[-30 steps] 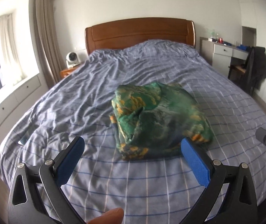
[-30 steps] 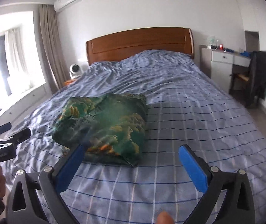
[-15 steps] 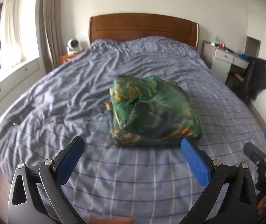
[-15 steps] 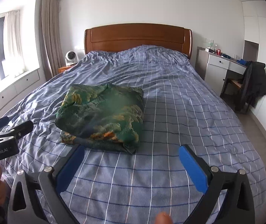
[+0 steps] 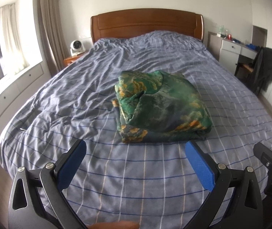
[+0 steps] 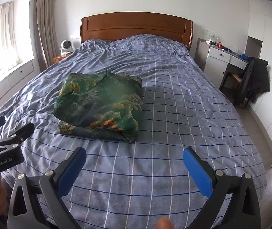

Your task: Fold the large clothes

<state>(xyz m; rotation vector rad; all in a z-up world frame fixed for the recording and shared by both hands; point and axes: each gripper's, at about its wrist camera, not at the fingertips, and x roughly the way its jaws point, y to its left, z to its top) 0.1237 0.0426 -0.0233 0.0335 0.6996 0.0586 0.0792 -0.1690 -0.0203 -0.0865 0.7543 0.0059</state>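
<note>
Resting folded mid-bed on the blue checked duvet [image 5: 101, 171], the green-and-orange patterned garment [image 5: 162, 106] lies untouched; both blue-padded grippers, left [image 5: 136, 164] and right [image 6: 134, 169], have backed away, jaws spread empty, suggesting folding is complete.

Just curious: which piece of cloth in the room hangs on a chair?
The dark jacket, draped over the chair by the desk; the green cloth lies folded on the bed.
</note>
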